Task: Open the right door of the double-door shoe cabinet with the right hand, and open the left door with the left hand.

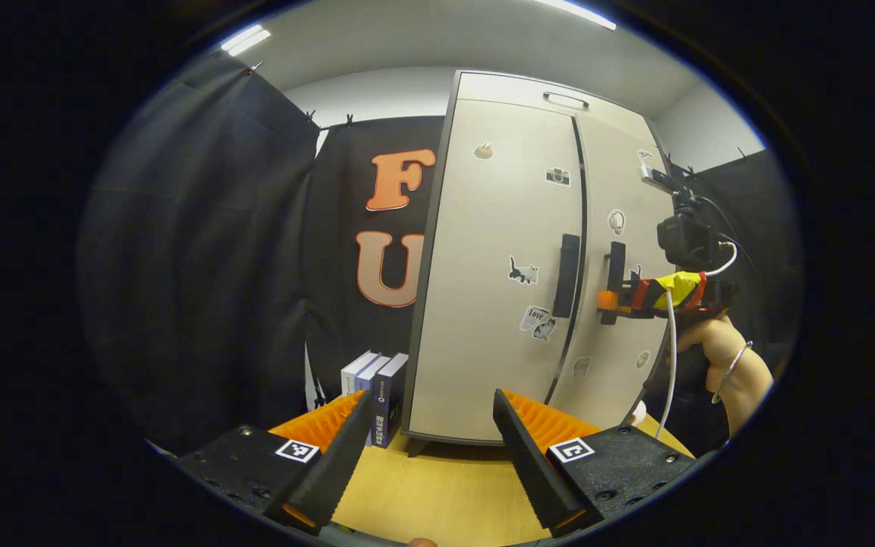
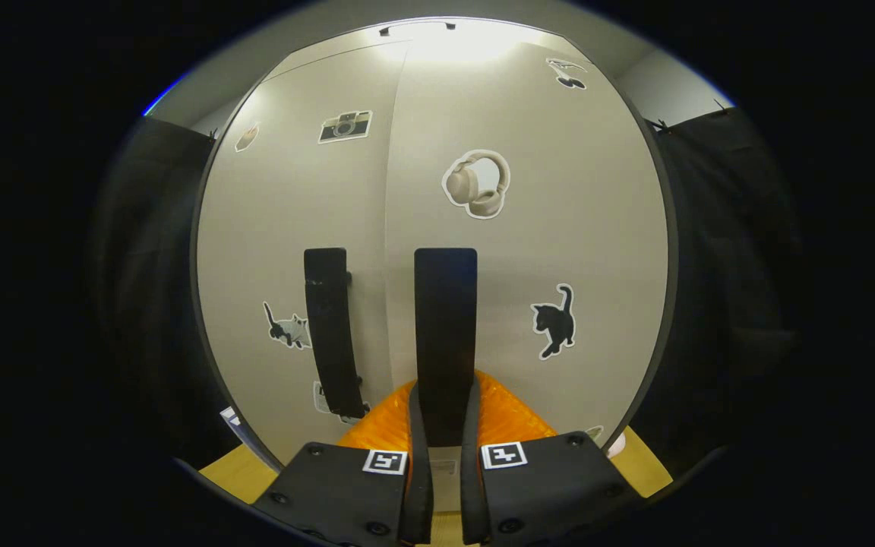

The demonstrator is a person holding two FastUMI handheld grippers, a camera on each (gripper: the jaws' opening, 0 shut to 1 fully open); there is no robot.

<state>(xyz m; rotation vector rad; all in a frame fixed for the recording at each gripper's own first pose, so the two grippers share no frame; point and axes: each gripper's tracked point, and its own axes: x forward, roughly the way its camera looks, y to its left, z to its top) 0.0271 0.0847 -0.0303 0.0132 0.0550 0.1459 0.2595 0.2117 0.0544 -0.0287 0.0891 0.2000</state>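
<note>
Left gripper view: I am holding my left gripper (image 1: pixel 430 463) with its jaws spread wide and gripping nothing, well back from the shoe cabinet (image 1: pixel 513 258), which is standing on the desk (image 1: pixel 437 494) toward its far edge. Both doors are lying flush with the cabinet front, so I am judging that neither is open yet. The left door (image 1: pixel 483 289) and its black left handle (image 1: pixel 566 275) are untouched. Farther off, my right gripper (image 1: pixel 611 298) is reaching the right handle (image 1: pixel 617 262) on the right door (image 1: pixel 620 304), with a hand (image 1: pixel 718 357) behind it. A few books (image 1: pixel 377 391) are standing on the desk beside the cabinet's left side. The cabinet's foot is partly hidden behind my own fingers, and the contact at the right handle is too small here to make out.

Right gripper view: My jaws are nearly closed around the lower end of the right handle (image 2: pixel 445 342), one finger on each side, and appear to be pressing on it. The left handle (image 2: pixel 331 330) is hanging free just beside it. I am judging the grasp for the first step as made; pulling the right door and the whole left-door step are left. The handle's bottom end and the finger pads are hidden between my fingers, so firm contact is hard to confirm.
</note>
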